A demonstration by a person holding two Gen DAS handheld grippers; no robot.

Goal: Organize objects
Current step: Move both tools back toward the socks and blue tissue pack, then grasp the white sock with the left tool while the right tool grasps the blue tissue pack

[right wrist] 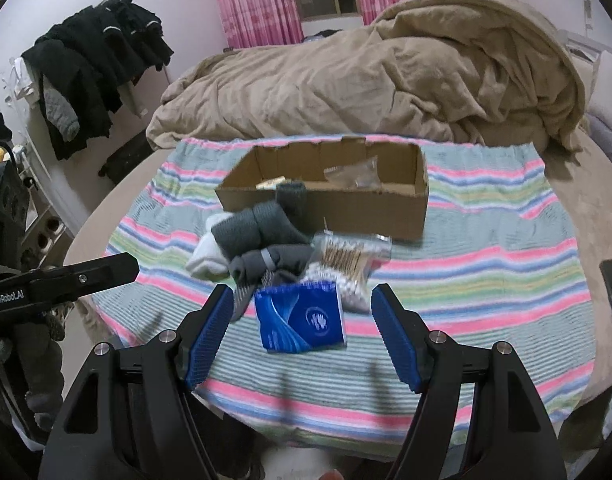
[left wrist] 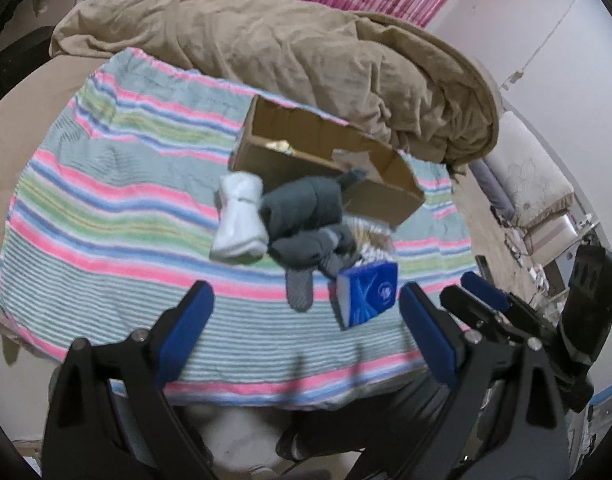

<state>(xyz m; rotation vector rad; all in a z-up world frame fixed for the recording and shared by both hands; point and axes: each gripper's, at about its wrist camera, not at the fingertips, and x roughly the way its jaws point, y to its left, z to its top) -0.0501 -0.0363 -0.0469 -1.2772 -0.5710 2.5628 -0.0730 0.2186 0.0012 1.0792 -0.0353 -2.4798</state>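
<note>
- Cardboard box (right wrist: 326,196) lying open on the striped blanket (right wrist: 486,272), on the bed, in front of the heaped tan duvet (right wrist: 386,80); a clear plastic bag (right wrist: 352,174) and a small pale item inside.
- Just before the box: white rolled socks (left wrist: 240,218), grey rolled socks (right wrist: 258,226), a second grey pair (right wrist: 274,264) below them, all bunched and touching.
- Right of the grey socks, nearer than the box: clear pack of cotton swabs (right wrist: 346,264).
- Nearest from the box: blue tissue packet (right wrist: 300,318), touching the swab pack.
- Right hand-held gripper (right wrist: 302,332) spread wide, hovering over the tissue packet, gripping nothing.
- Left hand-held gripper (left wrist: 306,336) spread wide too, empty, just left of the tissue packet.
</note>
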